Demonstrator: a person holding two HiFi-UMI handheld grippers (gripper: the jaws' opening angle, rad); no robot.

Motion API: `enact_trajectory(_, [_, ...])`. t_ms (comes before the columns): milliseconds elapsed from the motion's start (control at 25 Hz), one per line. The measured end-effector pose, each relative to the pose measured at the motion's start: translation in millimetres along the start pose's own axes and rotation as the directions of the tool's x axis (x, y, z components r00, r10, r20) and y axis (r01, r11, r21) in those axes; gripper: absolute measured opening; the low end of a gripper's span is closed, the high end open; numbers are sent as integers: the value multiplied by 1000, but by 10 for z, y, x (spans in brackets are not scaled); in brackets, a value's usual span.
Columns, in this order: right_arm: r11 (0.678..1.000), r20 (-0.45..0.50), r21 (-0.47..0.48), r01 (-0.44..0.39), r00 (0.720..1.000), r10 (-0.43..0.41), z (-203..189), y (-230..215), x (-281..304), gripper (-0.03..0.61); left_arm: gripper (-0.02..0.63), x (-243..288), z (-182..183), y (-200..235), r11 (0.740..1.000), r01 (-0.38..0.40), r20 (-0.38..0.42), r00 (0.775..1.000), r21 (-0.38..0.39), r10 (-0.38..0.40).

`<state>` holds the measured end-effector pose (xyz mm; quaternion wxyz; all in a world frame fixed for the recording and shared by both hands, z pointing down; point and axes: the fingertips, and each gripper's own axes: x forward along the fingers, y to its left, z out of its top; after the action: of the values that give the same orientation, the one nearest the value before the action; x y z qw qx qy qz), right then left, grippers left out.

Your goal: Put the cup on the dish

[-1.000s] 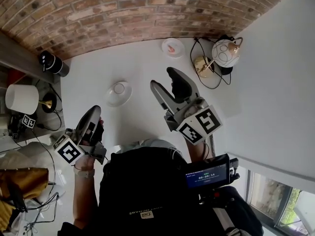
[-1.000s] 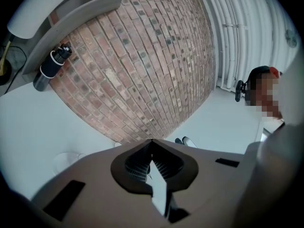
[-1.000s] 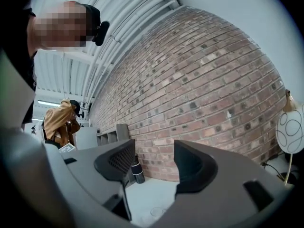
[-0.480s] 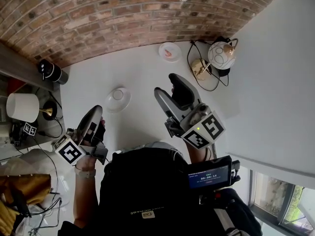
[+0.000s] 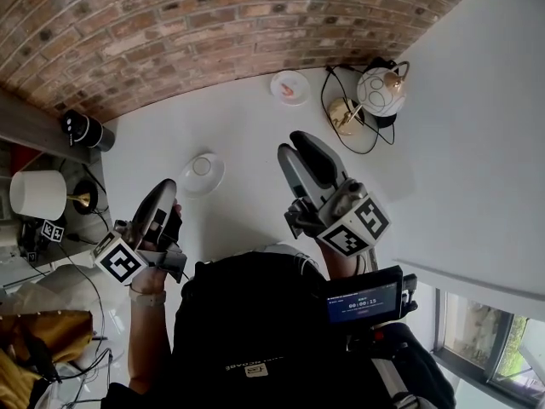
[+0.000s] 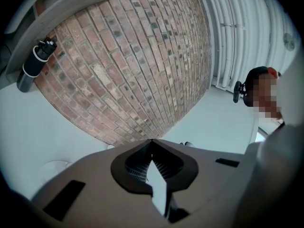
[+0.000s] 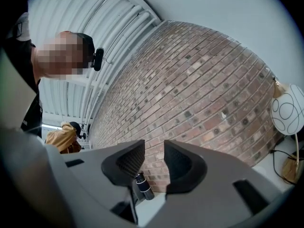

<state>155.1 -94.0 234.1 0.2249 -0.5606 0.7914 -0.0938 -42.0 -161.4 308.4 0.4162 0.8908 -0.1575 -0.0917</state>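
- The right gripper (image 5: 289, 141), to the right of the dish (image 5: 213, 183), now holds its two jaws much closer together than before. They are closing, with only a narrow gap left and nothing between them.
- The head view has shifted a little. The dish now shows slightly lower in the picture, and so a touch nearer the tip of the left gripper (image 5: 168, 184), which is below and left of it.
- On the small screen (image 5: 362, 301), well below and right of the dish, the counter has ticked on by one.

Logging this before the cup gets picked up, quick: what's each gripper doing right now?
Left gripper: closed, empty.
Right gripper: jaws closing, a gap between them, nothing held.
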Motion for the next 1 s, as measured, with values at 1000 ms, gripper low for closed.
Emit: enact_trajectory(1000, [1000,-17,14,8,1000,-7,-64,-194,121,129,5,136,-17,111,1000,-23,-22,999,-10,23])
